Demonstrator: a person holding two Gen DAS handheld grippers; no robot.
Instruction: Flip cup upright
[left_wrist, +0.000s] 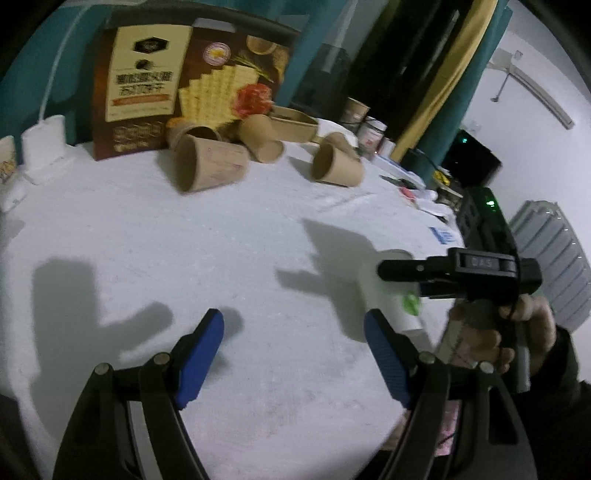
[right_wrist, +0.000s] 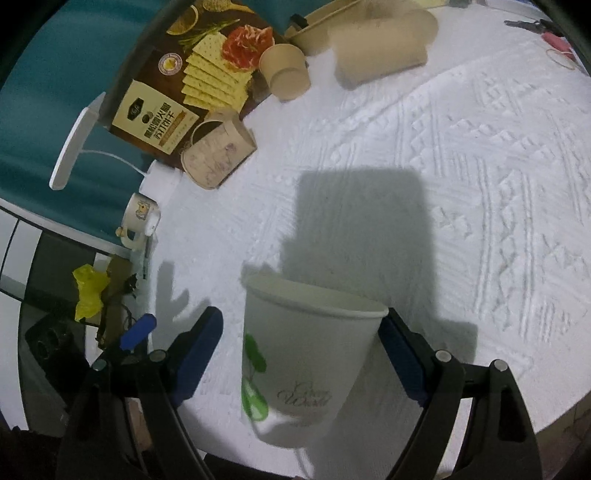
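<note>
A white paper cup (right_wrist: 306, 354) with a green leaf print sits between the fingers of my right gripper (right_wrist: 301, 343), rim pointing away from the camera. The right blue pad (right_wrist: 400, 358) touches the cup wall; the left pad (right_wrist: 195, 354) stands clear of it, so the jaws are open. In the left wrist view the same cup (left_wrist: 388, 295) shows at the right under the black right gripper (left_wrist: 443, 273), held by a hand. My left gripper (left_wrist: 295, 354) is open and empty over the white cloth (left_wrist: 184, 258).
Several brown paper cups lie on their sides at the back (left_wrist: 210, 166), (left_wrist: 338, 166), in front of a brown cracker box (left_wrist: 147, 85). A white mug (right_wrist: 142, 218) and lamp (right_wrist: 74, 144) stand at the table's left edge. Clutter lines the far right edge (left_wrist: 424, 192).
</note>
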